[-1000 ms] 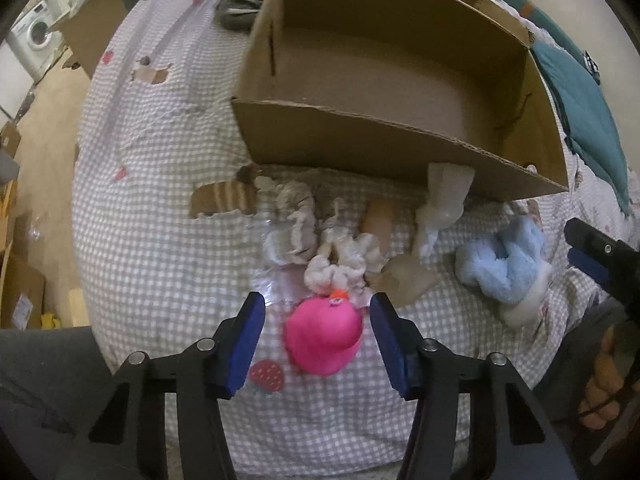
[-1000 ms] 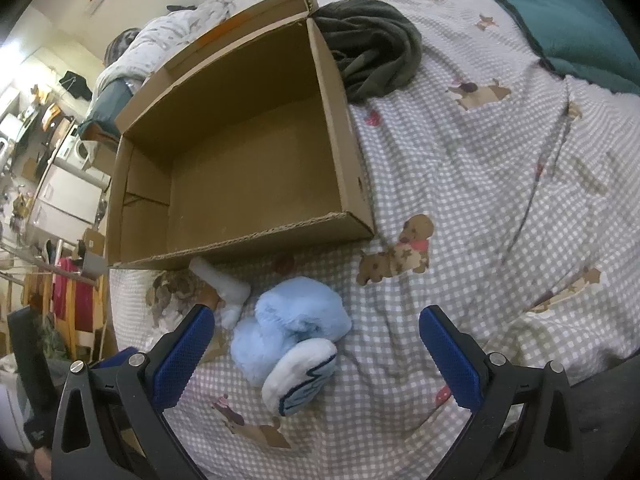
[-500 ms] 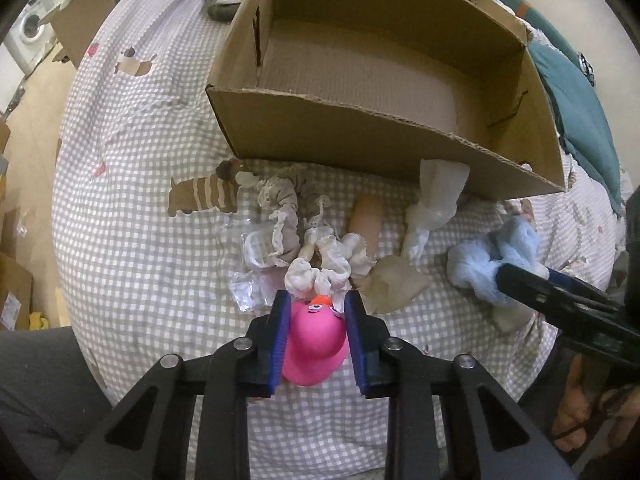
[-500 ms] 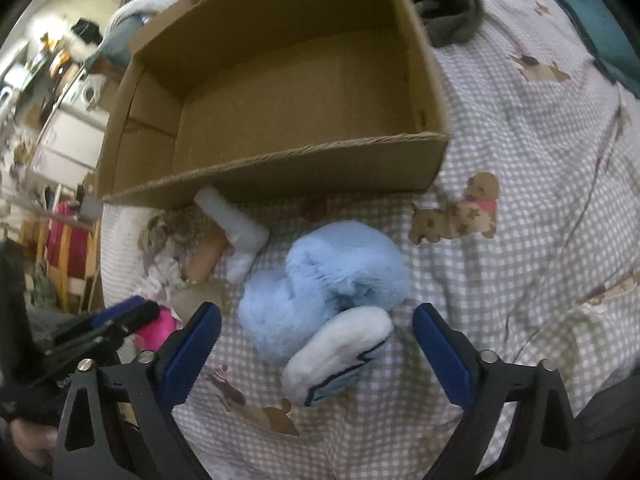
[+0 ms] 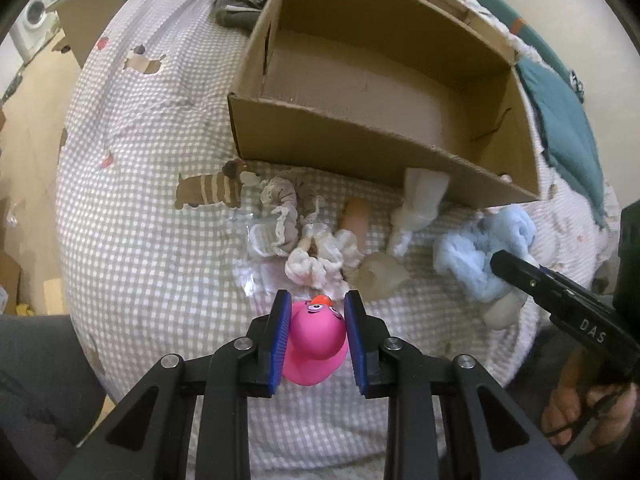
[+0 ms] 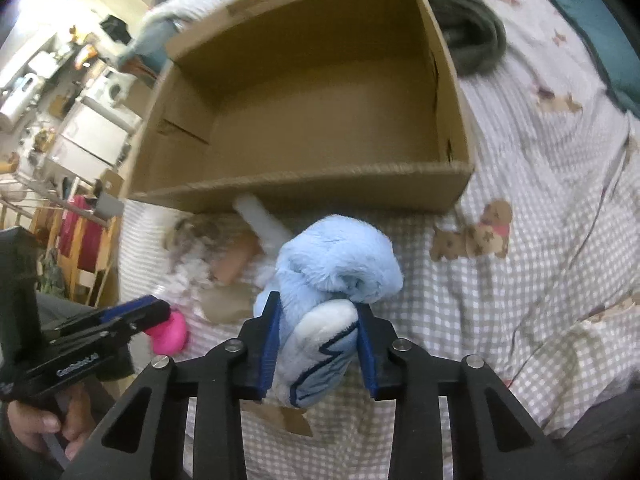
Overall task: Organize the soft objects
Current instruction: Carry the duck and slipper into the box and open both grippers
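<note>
Checked bedding printed with little dogs covers the bed on which everything lies, with a teal cushion at its far edge and a dark grey garment bunched behind the box. Largest of the things on it is an open cardboard box, its inside bare as far as both views show, its near wall facing the row of soft things.

Just in front of that wall lies the pile: a fluffy blue slipper, a white sock leaning on the cardboard, a peach-coloured roll, frilly scrunchies over some clear plastic wrapping, a beige pad, and, smallest, a pink rubber duck.

Both tools are closed on something. The left gripper has its blue pads pressed against either side of the duck, which appears to sit on or just over the bedding. The right gripper has its fingers squeezed in on the slipper's white sole end, with the blue pile bulging above them.

By my reading, the step in hand is the double pick-up, with nothing yet in the box. The next move calls for lifting each piece high enough to clear the near wall, carrying it forward over the opening, and letting go inside. The slipper is bulky and held only by one end, so it may droop or drag against the rim.
</note>
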A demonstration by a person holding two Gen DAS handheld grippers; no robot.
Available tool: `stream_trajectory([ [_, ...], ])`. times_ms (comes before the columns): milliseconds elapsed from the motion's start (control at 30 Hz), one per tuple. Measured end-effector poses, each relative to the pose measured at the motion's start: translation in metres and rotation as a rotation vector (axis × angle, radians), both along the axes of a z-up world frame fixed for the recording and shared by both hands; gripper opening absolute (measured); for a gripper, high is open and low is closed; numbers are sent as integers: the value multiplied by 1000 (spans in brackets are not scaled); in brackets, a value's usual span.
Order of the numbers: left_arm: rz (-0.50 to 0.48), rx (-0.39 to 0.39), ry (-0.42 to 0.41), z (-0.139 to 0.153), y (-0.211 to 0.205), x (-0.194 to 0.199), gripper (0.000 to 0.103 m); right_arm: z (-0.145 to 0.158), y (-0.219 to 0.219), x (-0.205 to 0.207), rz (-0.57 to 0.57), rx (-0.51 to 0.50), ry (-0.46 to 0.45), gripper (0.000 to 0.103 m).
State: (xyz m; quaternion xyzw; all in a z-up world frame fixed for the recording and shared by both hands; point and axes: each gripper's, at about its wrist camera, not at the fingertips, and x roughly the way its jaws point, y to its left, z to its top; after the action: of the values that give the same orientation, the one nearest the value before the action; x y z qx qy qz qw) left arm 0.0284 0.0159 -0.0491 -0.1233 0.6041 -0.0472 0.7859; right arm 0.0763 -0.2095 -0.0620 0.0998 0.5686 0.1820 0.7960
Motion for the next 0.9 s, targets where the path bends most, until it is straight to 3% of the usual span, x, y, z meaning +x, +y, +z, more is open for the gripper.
stream_trajectory([
  [367,68,59,-115,59,30,-8,25,61,-29,-21,-23,113,-107,36],
  [633,42,71,-192,95,28,32,25,103,-35,-8,-34,158,-174,36],
  [900,2,88,-211,103,12,77,25,108,-18,33,-36,159,-195,36],
])
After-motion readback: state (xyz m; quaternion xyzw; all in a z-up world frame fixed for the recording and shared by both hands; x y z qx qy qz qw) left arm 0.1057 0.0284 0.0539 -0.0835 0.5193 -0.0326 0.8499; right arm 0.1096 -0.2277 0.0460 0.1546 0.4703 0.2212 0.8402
